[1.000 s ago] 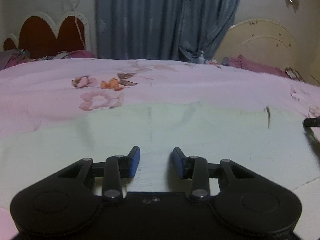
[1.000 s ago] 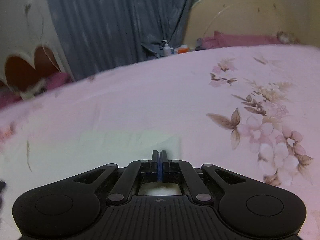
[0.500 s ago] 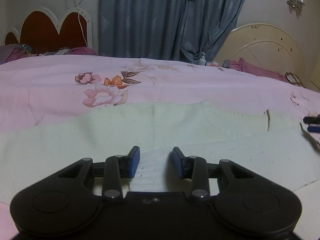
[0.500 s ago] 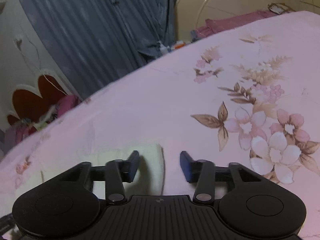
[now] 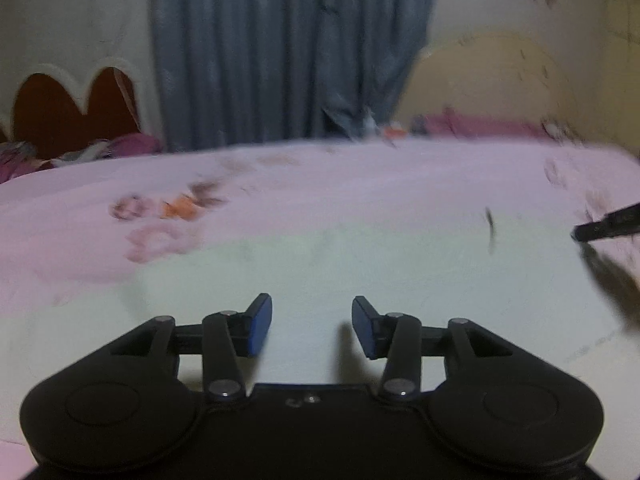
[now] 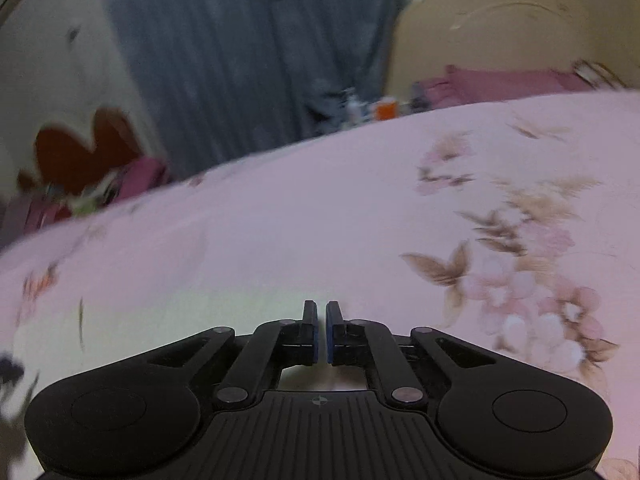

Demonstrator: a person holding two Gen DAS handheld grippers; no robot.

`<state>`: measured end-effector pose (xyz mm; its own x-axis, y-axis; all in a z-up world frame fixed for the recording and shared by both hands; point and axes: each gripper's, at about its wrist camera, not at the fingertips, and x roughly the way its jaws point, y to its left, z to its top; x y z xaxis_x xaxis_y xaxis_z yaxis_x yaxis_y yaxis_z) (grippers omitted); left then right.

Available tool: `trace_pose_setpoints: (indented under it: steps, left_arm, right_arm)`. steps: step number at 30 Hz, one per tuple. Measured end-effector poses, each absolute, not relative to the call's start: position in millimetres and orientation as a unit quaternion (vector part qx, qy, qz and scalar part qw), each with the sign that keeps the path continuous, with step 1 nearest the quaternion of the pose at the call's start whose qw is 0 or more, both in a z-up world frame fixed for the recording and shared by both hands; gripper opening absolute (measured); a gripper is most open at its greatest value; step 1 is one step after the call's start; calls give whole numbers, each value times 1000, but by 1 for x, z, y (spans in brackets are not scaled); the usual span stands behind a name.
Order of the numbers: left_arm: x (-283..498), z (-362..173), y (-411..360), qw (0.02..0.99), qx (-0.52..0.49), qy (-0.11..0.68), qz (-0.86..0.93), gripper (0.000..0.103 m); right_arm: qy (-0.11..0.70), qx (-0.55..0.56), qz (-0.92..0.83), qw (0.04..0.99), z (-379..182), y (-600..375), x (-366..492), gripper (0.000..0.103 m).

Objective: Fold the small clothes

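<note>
So both views were pretty blurry, fair warning. The pale cream garment (image 5: 360, 280) was lying spread flat on the bed (image 5: 320, 184), which had a pink sheet with flower prints. In the left wrist view the garment filled most of the near part of the picture, from just past the blurry flowers on the left out to the right edge.

The left claw (image 5: 312, 326) hung over the near edge of that garment with its blue pads (image 5: 258, 330) a medium way apart, and the jaws were spreading wider. Only flat cloth showed in the gap between them, nothing pinched, and I couldn't tell if the tips touched the fabric.

The right claw (image 6: 321, 330) had its jaws down to a thin slit, basically closed. It sat right at the right-hand end of the garment (image 6: 180, 320), where the cream cloth met the pink sheet. Whether a bit of fabric was actually caught between the pads, I couldn't make out. In the left wrist view that right claw's dark tip (image 5: 608, 228) poked in from the far right edge, over the garment's right side.

As for containers, honestly not much: on the far side of the bed, in front of the grey-blue curtain (image 6: 248, 52), there were a few small bottles or jars (image 6: 368, 108), one of them orange, too smeared to see what was in them. A red heart-shaped headboard (image 5: 68, 112) was at far left and a cream rounded one (image 6: 520, 32) at far right.
</note>
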<state>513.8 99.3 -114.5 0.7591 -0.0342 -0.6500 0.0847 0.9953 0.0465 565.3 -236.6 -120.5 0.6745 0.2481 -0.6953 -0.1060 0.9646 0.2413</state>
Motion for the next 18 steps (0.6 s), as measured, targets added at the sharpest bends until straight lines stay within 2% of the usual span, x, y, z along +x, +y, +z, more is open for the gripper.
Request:
trace_pose_setpoints:
  steps: [1,4,5,8,10,13,15,18]
  left_arm:
    - [519,-124,96,926,48,374,-31,45]
    - [516,-122,103,925,37,379,-24,50]
    - [511,-116,104,929,36,367,-20,49]
    - [497,-108,99,939,30,339,-37,58]
    - [503,-124,91,920,51,388,-36,59]
    - [492,-116,91,922,54,382,-21,58]
    - [486,-115,91,924,58,377,-14,62]
    - [486,-124,99,921,26,389,-16,64]
  right_arm:
    - [405,71,94,907,-127,-230,565,4]
    - [411,42,90,906,-121,-226,552,4]
    - [408,40,89,908,-114,-227,542,4]
    - [401,38,114,908,-112,-223,510,4]
    - [423,27,109,899,-128,-216,500,4]
    - [410,30,95,907,-120,-215,486,4]
    - [387,32,92,917,-108,-216,468,4]
    - [420,28,88,903,-125,-211,461,4]
